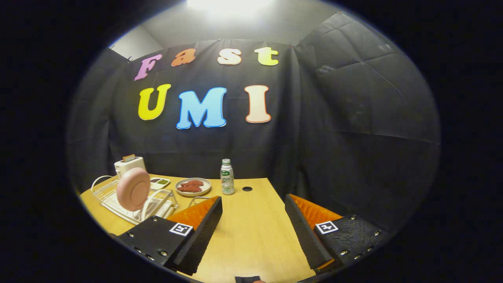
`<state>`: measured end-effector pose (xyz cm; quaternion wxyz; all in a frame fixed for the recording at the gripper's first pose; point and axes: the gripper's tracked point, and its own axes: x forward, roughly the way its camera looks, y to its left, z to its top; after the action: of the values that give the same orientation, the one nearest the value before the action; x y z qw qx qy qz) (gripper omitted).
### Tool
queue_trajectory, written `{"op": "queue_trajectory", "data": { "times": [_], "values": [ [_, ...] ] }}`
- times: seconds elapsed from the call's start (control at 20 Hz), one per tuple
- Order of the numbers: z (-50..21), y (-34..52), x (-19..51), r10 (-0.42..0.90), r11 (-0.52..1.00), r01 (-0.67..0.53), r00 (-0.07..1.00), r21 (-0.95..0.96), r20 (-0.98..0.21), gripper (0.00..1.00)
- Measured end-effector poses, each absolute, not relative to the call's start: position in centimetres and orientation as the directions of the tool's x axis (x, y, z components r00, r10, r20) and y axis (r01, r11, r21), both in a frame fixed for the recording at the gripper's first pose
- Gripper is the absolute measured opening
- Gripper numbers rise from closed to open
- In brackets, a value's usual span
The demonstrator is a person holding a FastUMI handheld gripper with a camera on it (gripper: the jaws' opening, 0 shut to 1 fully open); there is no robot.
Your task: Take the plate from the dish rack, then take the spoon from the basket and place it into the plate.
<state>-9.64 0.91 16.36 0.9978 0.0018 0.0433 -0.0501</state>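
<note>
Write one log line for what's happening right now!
hand-held gripper: open, nothing held | pink plate: upright in dish rack, beyond the fingers | step: plate not yet taken

Gripper (253, 230) held above the table (251, 236), tilted slightly downward. Its two fingers (204, 232) are spread wide apart, with nothing between them.

You get a hard glare from overhead washing out the ceiling, a warmly lit table (251, 236), dim cloth walls, sharp focus and strong fisheye bending at the edges.
</note>
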Motion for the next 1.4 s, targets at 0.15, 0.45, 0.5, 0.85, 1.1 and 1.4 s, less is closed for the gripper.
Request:
{"op": "queue_trajectory", "data": {
  "times": [0.15,0.45,0.5,0.85,1.1,1.4],
  "values": [
    [18.9,7.5,-10.4,0.034,0.999,-0.033,0.994,0.012,-0.106,0.98],
    [22.8,19.4,-9.7,0.309,0.95,-0.297,0.937,0.094,-0.16,0.98],
    [23.1,20.7,-9.2,0.338,0.94,-0.322,0.925,0.115,-0.174,0.98],
    [22.9,27.2,-2.9,0.398,0.917,-0.386,0.876,0.1,-0.273,0.98],
    [19.0,30.2,2.4,0.375,0.921,-0.38,0.813,0.08,-0.446,0.98],
    [14.4,32.8,8.1,0.341,0.918,-0.395,0.735,0.038,-0.586,0.99]
  ]
}}
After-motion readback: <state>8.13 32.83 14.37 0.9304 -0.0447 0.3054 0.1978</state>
